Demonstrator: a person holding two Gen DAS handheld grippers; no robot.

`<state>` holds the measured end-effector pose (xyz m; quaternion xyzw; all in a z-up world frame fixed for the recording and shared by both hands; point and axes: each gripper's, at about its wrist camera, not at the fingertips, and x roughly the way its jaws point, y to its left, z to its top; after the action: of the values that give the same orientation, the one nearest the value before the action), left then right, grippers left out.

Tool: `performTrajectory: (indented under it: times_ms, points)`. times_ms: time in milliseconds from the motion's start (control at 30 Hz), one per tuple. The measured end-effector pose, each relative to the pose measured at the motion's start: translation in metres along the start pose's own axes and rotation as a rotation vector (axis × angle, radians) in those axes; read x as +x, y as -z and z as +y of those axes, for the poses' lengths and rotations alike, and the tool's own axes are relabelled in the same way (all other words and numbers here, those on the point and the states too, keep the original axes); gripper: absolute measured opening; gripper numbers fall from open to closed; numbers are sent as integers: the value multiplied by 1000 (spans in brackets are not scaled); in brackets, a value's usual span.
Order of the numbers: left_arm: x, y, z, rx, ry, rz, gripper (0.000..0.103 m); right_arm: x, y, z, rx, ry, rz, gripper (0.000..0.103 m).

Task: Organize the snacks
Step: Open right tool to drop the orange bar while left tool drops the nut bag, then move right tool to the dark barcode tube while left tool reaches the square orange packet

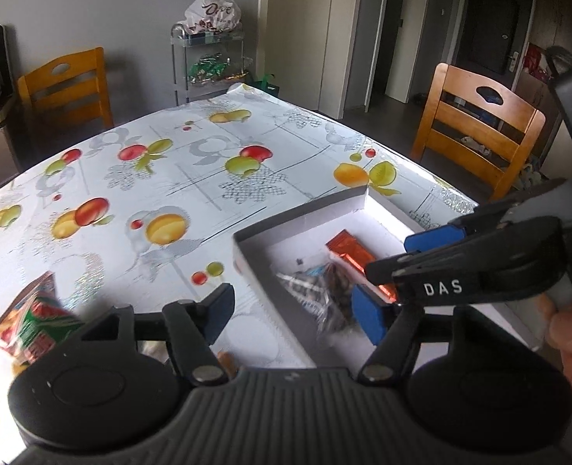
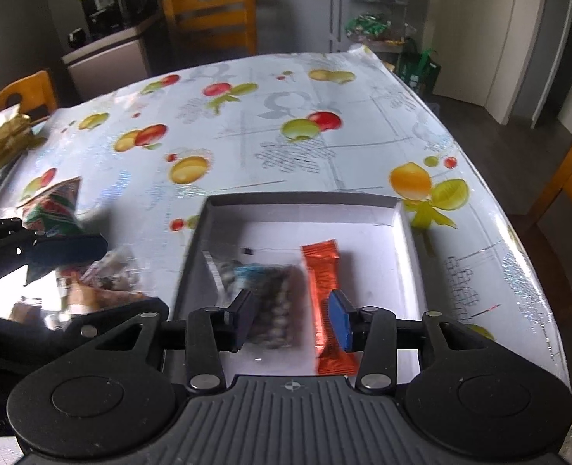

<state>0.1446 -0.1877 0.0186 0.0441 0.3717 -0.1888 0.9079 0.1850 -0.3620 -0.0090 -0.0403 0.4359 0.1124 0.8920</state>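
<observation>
Hovering half-open and empty over the box, both grippers needed to clear its rim before seeking the packet at nine o'clock.

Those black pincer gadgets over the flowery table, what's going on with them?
A person is sorting snacks with two hand-held grippers. The shallow white cardboard box already holds an orange foil bar and a clear packet of dark sweets. Both the right gripper and left gripper are open, holding nothing. A red-green packet waits outside.
</observation>
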Motion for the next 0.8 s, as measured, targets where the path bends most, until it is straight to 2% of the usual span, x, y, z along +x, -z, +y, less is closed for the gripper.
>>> performTrajectory:
  times_ms: [300, 800]
  points:
    - [-40, 25, 22, -48, -30, -1, 73, -14, 4, 40, -50, -63, -19, 50]
    - [-78, 70, 66, -157, -88, 39, 73, -20, 21, 86, -120, -134, -1, 54]
